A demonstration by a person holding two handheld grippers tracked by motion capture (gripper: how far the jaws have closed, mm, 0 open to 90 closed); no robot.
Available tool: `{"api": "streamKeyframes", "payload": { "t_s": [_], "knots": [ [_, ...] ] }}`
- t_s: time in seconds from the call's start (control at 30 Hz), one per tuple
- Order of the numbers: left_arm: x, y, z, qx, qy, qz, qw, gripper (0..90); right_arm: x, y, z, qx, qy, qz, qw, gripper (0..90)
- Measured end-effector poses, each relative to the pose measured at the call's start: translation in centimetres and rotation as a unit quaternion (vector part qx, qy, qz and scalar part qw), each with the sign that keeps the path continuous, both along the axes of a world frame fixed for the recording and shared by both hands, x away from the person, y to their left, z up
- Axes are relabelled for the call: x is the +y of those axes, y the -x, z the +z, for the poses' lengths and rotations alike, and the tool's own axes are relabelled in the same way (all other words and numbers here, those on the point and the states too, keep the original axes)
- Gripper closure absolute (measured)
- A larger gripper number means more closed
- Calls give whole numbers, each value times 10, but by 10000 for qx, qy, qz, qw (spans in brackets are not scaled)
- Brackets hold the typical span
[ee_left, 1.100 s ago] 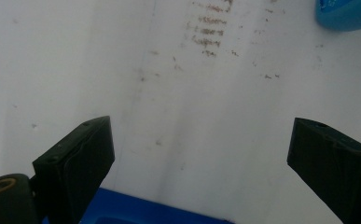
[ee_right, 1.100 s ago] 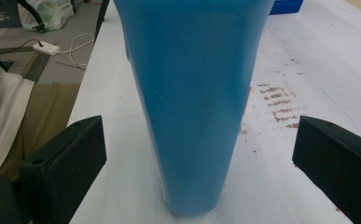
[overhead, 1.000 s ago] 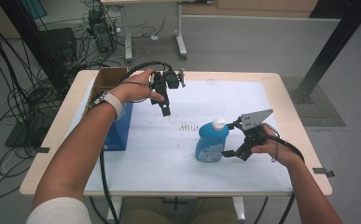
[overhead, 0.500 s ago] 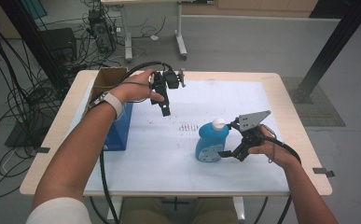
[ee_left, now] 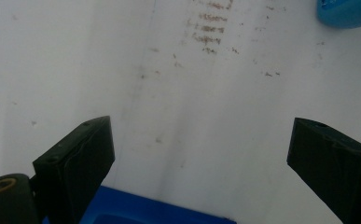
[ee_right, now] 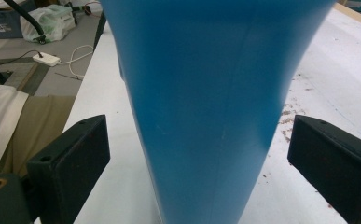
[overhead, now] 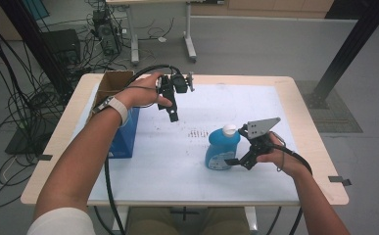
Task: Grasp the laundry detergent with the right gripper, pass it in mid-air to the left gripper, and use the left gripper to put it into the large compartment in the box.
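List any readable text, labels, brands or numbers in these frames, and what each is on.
No text can be read.
Blue bottle: its visible sides show no label.
Blue box: no print legible.
White table sheet: rows of brown marks, too smudged to read as writing.

One blue bottle [overhead: 222,149], one blue box [overhead: 127,132], two grippers.

Right claw closing in on the bottle

The right claw [overhead: 235,160] is sliding leftward, lower along the blue bottle [overhead: 222,149], its jaws now spread wide on either side of the body without touching it.
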State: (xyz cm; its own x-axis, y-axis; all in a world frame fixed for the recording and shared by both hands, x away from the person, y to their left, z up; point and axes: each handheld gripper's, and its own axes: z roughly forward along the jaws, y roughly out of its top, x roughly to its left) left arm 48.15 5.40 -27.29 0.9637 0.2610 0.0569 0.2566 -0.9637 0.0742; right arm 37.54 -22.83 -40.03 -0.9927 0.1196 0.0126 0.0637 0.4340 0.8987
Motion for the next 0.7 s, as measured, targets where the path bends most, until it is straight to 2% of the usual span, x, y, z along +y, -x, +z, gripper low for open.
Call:
{"api": "streamKeyframes", "payload": {
  "t_s": [0.7],
  "knots": [
    [1,0,-1,-10,-1,16,10000,78,6,1,-6,-27,-124,-18,9999,99]
  ]
}}
